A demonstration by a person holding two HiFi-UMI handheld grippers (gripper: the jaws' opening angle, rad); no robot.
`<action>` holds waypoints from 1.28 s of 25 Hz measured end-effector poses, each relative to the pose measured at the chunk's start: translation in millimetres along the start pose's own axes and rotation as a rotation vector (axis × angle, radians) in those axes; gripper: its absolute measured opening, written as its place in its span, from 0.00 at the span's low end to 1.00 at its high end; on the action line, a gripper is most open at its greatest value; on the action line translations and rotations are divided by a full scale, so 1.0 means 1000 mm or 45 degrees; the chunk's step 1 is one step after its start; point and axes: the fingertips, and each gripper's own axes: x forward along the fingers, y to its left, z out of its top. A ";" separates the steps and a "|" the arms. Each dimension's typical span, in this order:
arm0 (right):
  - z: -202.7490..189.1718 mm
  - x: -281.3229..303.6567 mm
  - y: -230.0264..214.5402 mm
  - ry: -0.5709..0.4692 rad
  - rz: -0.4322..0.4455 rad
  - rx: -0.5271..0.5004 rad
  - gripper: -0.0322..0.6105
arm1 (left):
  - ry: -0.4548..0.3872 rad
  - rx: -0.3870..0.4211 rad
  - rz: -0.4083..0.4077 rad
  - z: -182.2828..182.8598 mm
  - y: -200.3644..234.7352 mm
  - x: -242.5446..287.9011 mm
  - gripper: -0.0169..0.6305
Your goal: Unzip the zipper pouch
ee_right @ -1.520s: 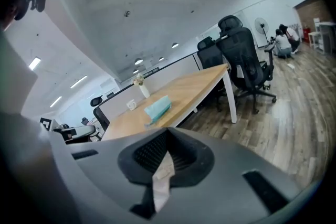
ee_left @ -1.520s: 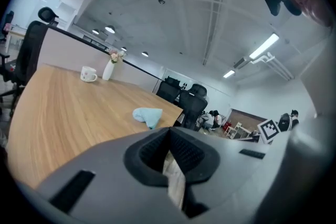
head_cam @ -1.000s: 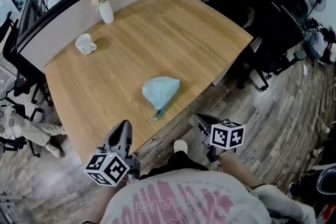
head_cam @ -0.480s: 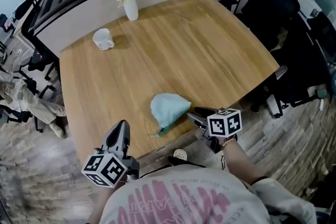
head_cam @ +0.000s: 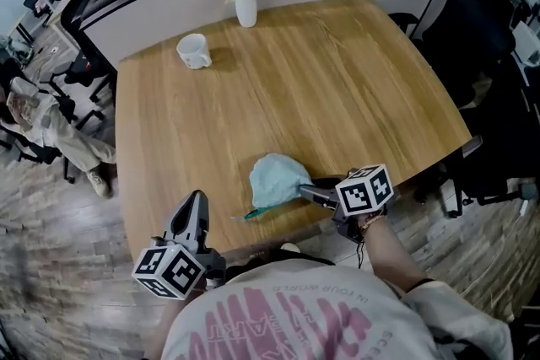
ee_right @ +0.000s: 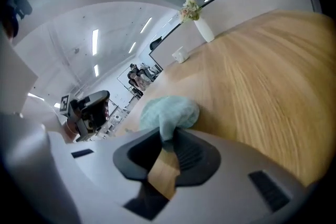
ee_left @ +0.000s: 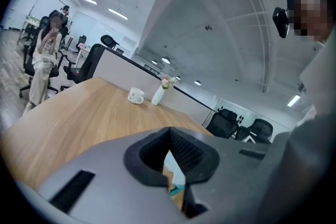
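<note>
Head view: pouch (head_cam: 277, 180) lies at the worktop's (head_cam: 337, 80) near edge. Right gripper's (head_cam: 308, 191) fingers have just been closing and pinch its right corner. Left gripper (head_cam: 192, 202) hangs just left of it, fingers together, empty. Mug (head_cam: 194, 51) and vase (head_cam: 245, 8) sit far back.

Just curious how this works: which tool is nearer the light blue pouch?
Right. The right tool is at the right end of the pouch, its jaws just closing on a corner. The left tool hovers at the near edge of the table, apart from it.
</note>
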 end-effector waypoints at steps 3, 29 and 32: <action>0.011 0.009 0.017 -0.035 0.087 0.108 0.12 | -0.003 -0.010 0.020 -0.002 0.009 -0.005 0.03; 0.126 0.034 0.329 -0.665 1.086 0.790 0.07 | -0.062 0.606 -0.499 0.092 -0.016 -0.126 0.16; 0.120 0.040 0.357 -0.684 1.096 0.772 0.07 | -0.121 0.724 -0.444 0.095 -0.015 -0.143 0.16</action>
